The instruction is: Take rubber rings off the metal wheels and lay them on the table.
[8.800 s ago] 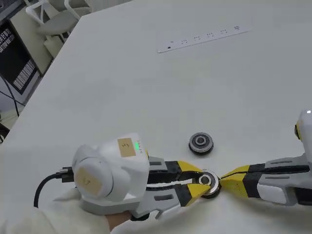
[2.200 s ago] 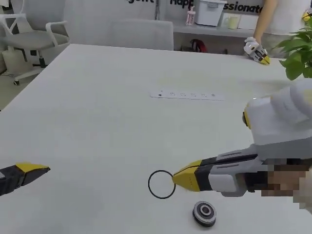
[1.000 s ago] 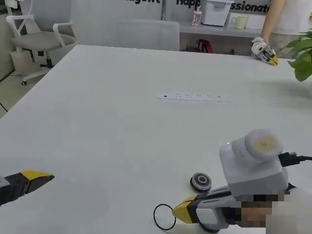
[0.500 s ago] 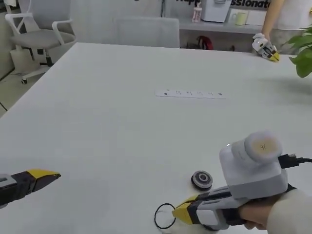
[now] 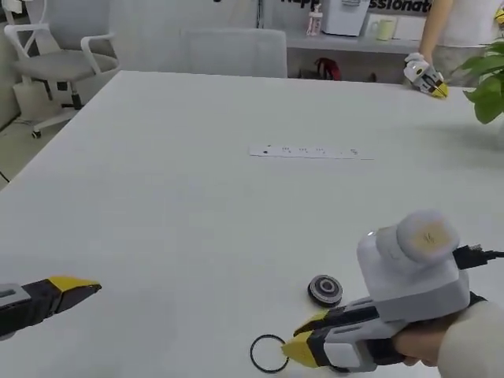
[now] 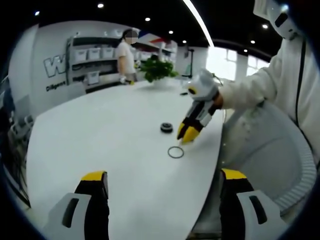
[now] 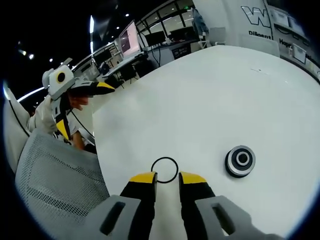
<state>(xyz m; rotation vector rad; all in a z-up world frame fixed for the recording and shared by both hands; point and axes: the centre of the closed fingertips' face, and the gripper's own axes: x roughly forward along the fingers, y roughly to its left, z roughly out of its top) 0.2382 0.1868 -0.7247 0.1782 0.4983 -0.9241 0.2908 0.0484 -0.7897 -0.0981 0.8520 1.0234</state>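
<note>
One rubber ring [image 5: 268, 353] lies flat on the white table [image 5: 197, 197], close to its near edge and just left of the yellow tips of the right gripper [image 5: 304, 345]. Half a second ago the ring hung from those tips, and about two seconds ago it was carried clear of the surface; now it rests on the table. In the right gripper view the jaws stand a little apart with a narrow gap. The ring's near arc sits in front of that gap and overlaps the left tip, but nothing is pinched.

The metal wheel [image 5: 325, 290] sits on the table just beyond and to the right of the ring, near it but apart from it. It still wears a dark outer band around its silver hub. It holds about the same spot beside the right gripper as half a second ago.

The left gripper [image 5: 75, 289] hovers over the near left part of the table, well apart from ring and wheel. Its own view shows its jaws spread wide and empty. It points across at the ring and the right gripper, much as it did in the last two seconds. Nearly nine seconds ago both grippers met at a wheel by the table edge.

A strip of sockets [image 5: 311, 151] lies flat at mid-table. A person [image 5: 453, 31] stands at the far side.
</note>
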